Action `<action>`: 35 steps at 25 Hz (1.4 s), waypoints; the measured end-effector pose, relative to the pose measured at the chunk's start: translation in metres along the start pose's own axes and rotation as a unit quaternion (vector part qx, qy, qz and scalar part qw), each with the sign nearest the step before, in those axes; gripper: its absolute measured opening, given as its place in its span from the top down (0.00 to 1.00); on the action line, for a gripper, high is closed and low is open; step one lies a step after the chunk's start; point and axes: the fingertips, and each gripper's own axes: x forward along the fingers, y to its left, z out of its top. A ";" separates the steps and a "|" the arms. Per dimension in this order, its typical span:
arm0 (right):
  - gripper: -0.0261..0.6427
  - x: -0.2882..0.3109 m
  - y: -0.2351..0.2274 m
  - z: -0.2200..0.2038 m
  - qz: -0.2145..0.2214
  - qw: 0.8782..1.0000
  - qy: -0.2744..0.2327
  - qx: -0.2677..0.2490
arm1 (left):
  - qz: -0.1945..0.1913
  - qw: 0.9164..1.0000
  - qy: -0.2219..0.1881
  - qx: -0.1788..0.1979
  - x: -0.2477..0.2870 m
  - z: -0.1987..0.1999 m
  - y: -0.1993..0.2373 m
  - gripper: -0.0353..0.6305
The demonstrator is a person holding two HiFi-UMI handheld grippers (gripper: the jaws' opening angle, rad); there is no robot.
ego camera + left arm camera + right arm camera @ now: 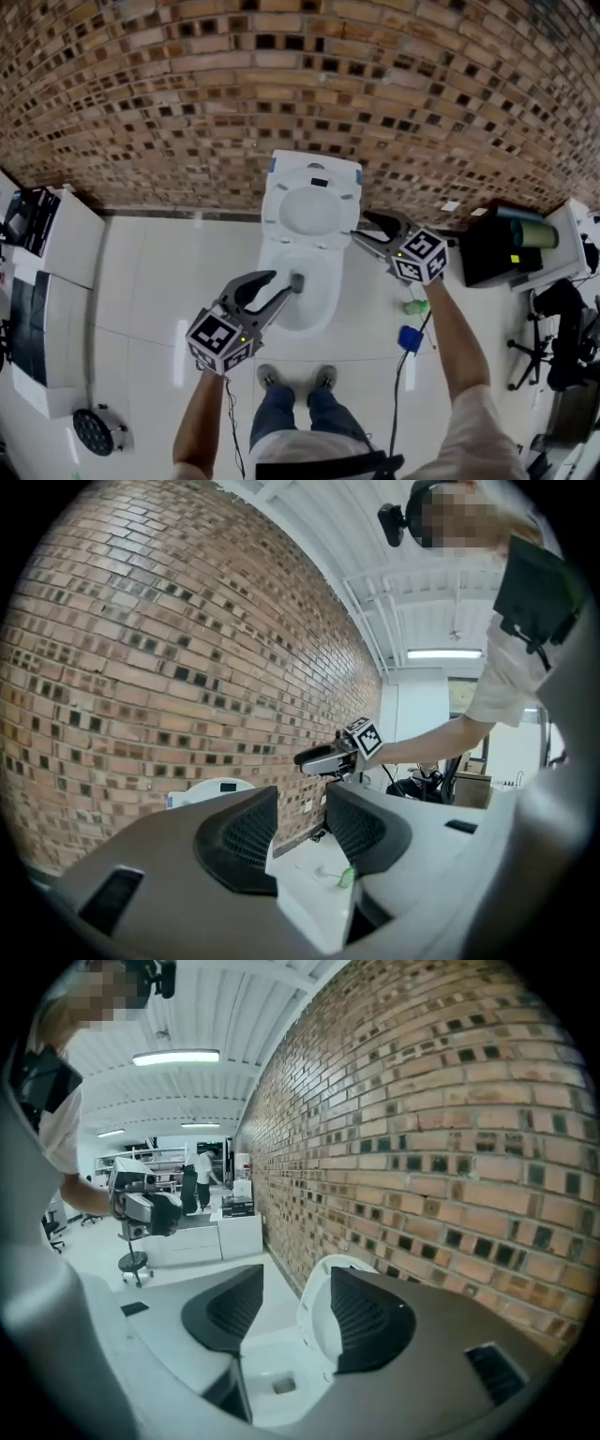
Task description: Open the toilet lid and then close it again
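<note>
The toilet lid (312, 211) stands raised against the brick wall (281, 75), at 12 o'clock from the open bowl (314, 309). The right gripper (364, 228) hangs just beside the lid at its 3 o'clock, fingers spread and pinching nothing. The left gripper (284, 281) reaches in from the bowl's 8 o'clock, fingers likewise apart and empty. The person's shoes (270, 377) stand at 6 o'clock.

The left gripper (281, 284) and right gripper (364, 230) are grey, with dark ribbed fingers (239, 841). Each carries a white cube (222, 339) printed with black square markers. A thin black cable (228, 422) trails from the left one. The person wears a white short-sleeved shirt (473, 422), blue jeans (302, 412) and grey shoes (270, 377).
</note>
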 end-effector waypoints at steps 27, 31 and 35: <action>0.74 0.138 -0.078 -0.072 0.042 0.968 0.178 -0.173 | 0.042 0.999 -0.021 -0.022 0.033 -0.062 0.059 0.71; 0.74 0.105 0.016 -0.101 -0.018 0.957 0.150 -0.247 | 0.038 0.999 -0.036 -0.010 0.021 -0.054 0.046 0.71; 0.74 0.089 0.105 -0.151 -0.093 0.933 0.136 -0.321 | 0.032 0.999 -0.034 0.003 0.007 -0.057 0.032 0.71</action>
